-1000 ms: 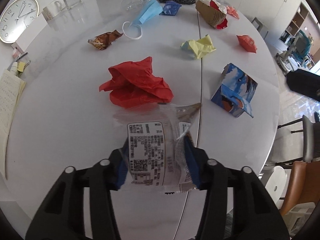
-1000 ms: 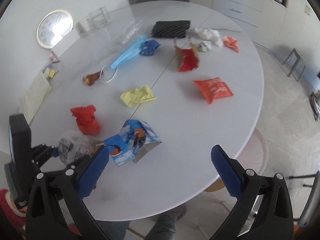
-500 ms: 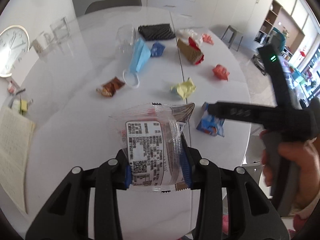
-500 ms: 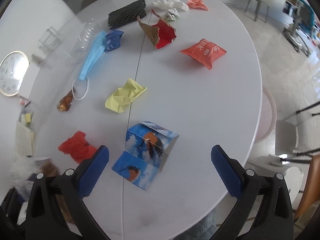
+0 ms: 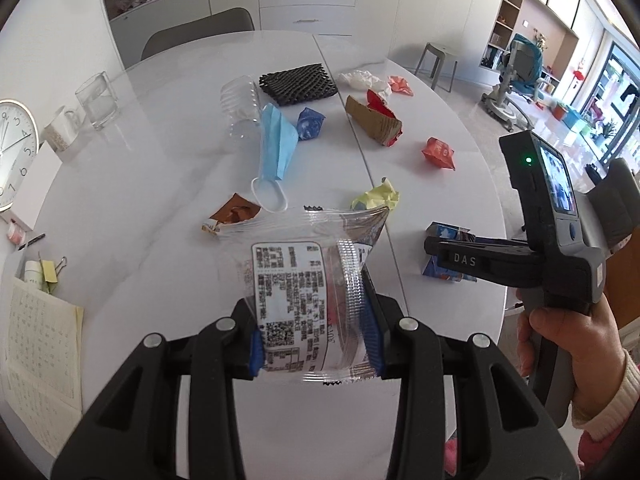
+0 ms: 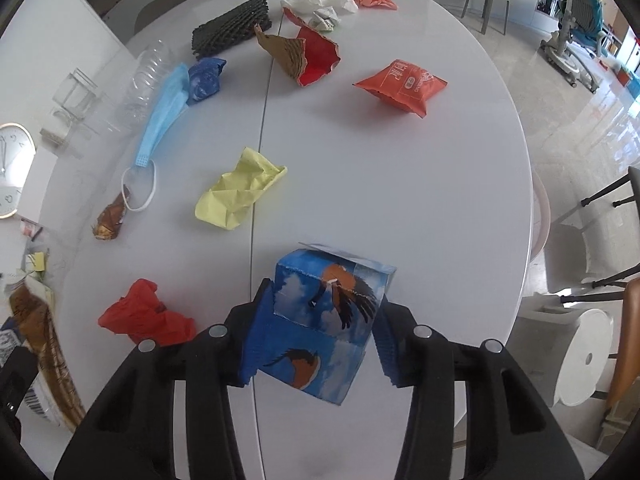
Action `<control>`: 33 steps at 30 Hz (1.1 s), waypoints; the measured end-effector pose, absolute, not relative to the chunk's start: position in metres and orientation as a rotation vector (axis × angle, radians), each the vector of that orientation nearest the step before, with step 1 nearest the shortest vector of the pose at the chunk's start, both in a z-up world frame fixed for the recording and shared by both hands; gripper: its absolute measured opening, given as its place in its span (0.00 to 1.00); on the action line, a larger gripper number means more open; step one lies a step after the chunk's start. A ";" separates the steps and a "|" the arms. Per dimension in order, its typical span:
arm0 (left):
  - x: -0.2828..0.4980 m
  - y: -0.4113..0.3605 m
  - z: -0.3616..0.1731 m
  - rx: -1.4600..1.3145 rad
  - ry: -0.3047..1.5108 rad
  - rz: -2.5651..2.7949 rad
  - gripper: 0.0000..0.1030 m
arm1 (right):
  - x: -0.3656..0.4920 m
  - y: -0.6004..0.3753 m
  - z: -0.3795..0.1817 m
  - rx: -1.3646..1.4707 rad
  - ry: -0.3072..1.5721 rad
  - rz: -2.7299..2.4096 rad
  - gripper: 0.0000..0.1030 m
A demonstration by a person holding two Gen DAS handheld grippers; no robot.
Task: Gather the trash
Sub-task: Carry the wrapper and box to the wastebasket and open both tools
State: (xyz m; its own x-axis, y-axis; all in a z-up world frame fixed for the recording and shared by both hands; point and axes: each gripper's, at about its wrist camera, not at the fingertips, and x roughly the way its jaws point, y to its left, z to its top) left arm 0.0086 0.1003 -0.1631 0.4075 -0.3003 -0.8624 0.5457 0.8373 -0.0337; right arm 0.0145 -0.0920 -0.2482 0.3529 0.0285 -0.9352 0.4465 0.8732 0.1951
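A white oval counter (image 6: 400,184) carried the scattered trash, with a seam running down its middle. Near its far end lay a black foam mesh sleeve (image 6: 232,32), and beside it a torn corrugated cardboard piece (image 6: 304,54) with a red inner face. A clear plastic bottle (image 6: 146,76) lay on its side by a light-blue face mask (image 6: 162,120). The blue bird-printed carton (image 6: 320,320) sat at the near edge of the counter, clamped between the blue pads of the right gripper (image 6: 316,340), which was closed to the carton's width. The left gripper (image 5: 314,344) was narrowed onto a clear plastic wrapper (image 5: 308,288) with a printed label, held up above the counter. A red snack bag (image 6: 400,86) lay toward the right rim, crumpled yellow paper (image 6: 238,194) sat on the seam, and a red plastic bag (image 6: 144,316) lay just left of the right gripper. A small brown wrapper (image 6: 110,220) touched the mask's ear loop
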 end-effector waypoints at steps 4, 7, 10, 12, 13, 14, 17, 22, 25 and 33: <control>0.006 0.079 -0.160 0.277 1.026 -0.577 0.37 | 0.001 -0.112 -0.232 0.494 1.143 -0.278 0.46; 0.002 0.056 -0.155 0.278 1.028 -0.613 0.37 | -0.016 -0.144 -0.211 0.496 1.092 -0.318 0.46; -0.003 0.015 -0.148 0.268 1.028 -0.669 0.37 | -0.038 -0.183 -0.191 0.490 1.044 -0.374 0.46; -0.005 -0.013 -0.144 0.261 1.026 -0.707 0.37 | -0.052 -0.210 -0.180 0.474 1.017 -0.416 0.46; -0.007 -0.028 -0.143 0.262 1.026 -0.726 0.37 | -0.061 -0.225 -0.174 0.466 1.004 -0.439 0.46; -0.009 -0.048 -0.142 0.264 1.025 -0.746 0.37 | -0.070 -0.238 -0.169 0.462 0.997 -0.455 0.46; -0.015 -0.105 -0.142 0.264 1.034 -0.811 0.37 | -0.095 -0.280 -0.159 0.457 0.978 -0.501 0.46; -0.018 -0.195 -0.159 0.279 1.048 -0.859 0.37 | -0.124 -0.340 -0.151 0.431 0.970 -0.545 0.46; -0.014 -0.239 -0.176 0.292 1.078 -0.853 0.37 | -0.133 -0.366 -0.152 0.427 0.969 -0.549 0.46; -0.009 -0.312 -0.216 0.333 1.119 -0.815 0.57 | -0.148 -0.407 -0.156 0.419 0.972 -0.524 0.46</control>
State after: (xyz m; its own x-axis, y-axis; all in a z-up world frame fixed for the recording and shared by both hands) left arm -0.0091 -0.3118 -0.2164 0.1934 -0.4095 -0.8916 0.7230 0.6738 -0.1526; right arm -0.1484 -0.4073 -0.1559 0.4578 -0.2290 -0.8590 0.5911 0.8002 0.1017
